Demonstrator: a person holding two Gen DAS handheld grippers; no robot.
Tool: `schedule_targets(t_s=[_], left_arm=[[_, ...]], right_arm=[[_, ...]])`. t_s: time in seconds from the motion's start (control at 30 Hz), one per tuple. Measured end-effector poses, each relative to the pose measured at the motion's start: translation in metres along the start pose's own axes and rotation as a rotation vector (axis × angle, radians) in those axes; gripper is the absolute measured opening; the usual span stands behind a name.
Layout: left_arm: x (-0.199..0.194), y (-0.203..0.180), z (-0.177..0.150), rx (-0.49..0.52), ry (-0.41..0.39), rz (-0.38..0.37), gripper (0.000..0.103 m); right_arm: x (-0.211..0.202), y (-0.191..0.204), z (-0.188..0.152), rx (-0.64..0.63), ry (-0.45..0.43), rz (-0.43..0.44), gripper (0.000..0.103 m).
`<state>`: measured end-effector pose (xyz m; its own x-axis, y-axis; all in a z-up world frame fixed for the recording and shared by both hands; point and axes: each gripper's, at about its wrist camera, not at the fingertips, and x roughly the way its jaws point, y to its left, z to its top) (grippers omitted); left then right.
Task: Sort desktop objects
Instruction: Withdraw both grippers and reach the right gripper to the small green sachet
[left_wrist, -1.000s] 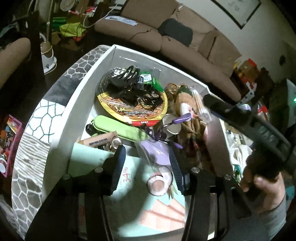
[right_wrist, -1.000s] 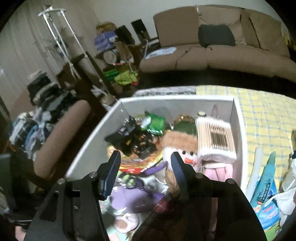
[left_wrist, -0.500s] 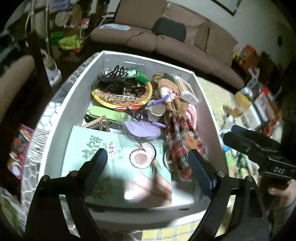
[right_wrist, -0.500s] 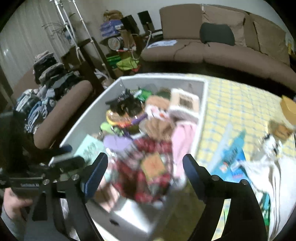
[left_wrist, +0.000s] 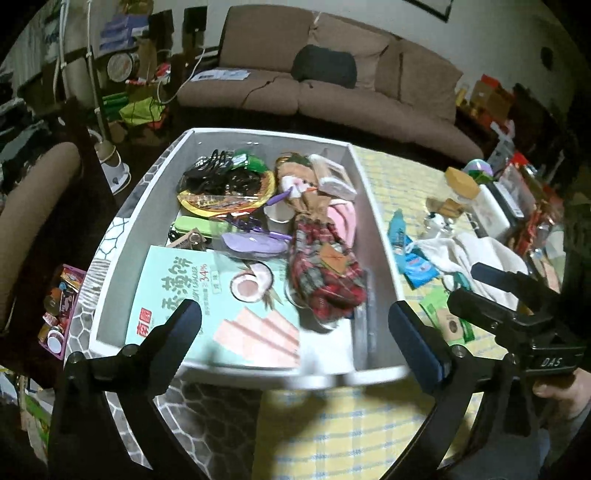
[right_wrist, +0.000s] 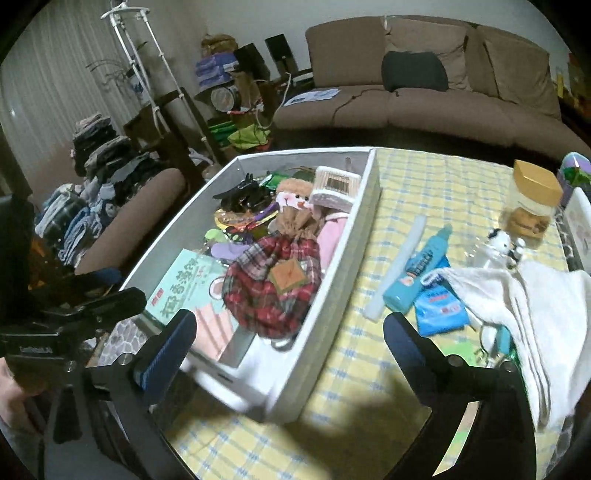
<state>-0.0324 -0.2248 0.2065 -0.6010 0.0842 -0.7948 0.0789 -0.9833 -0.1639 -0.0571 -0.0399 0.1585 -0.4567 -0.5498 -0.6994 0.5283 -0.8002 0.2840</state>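
A white storage box on the table holds several items: a mint-green wafer packet, a plaid-skirted snowman doll, black hair clips and a cotton-swab pack. My left gripper hovers over the box's near edge. Its jaws are opening wide and grip nothing. My right gripper hangs over the box's near right corner. Its jaws are opening too, and they are empty. The doll lies inside the box, free of both grippers.
On the yellow checked cloth right of the box lie a blue tube, a blue packet, a white towel, a gold-lidded jar and a small cow figure. A brown sofa stands behind.
Both grippers have drawn back out of the box toward its near edge and risen, and their jaws have spread wide. The doll and the packet stay in the box.
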Motion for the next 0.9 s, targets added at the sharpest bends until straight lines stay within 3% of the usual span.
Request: schedule_targets(t_s=[0.17, 0.37, 0.63, 0.9], left_arm=[[-0.012, -0.024, -0.011, 0.020, -0.005, -0.012, 0.101], [-0.015, -0.060, -0.029, 0.042, -0.014, -0.061, 0.103], [0.020, -0.121, -0.068, 0.080, 0.036, -0.160, 0.103], [0.064, -0.180, -0.102, 0.122, 0.090, -0.223, 0.103]], right_arm=[[-0.031, -0.014, -0.012, 0.023, -0.024, 0.007, 0.103], [-0.077, -0.057, -0.037, 0.068, -0.051, 0.001, 0.103], [-0.114, -0.131, -0.095, 0.131, -0.069, -0.076, 0.103], [-0.121, -0.179, -0.140, 0.218, -0.108, -0.064, 0.103]])
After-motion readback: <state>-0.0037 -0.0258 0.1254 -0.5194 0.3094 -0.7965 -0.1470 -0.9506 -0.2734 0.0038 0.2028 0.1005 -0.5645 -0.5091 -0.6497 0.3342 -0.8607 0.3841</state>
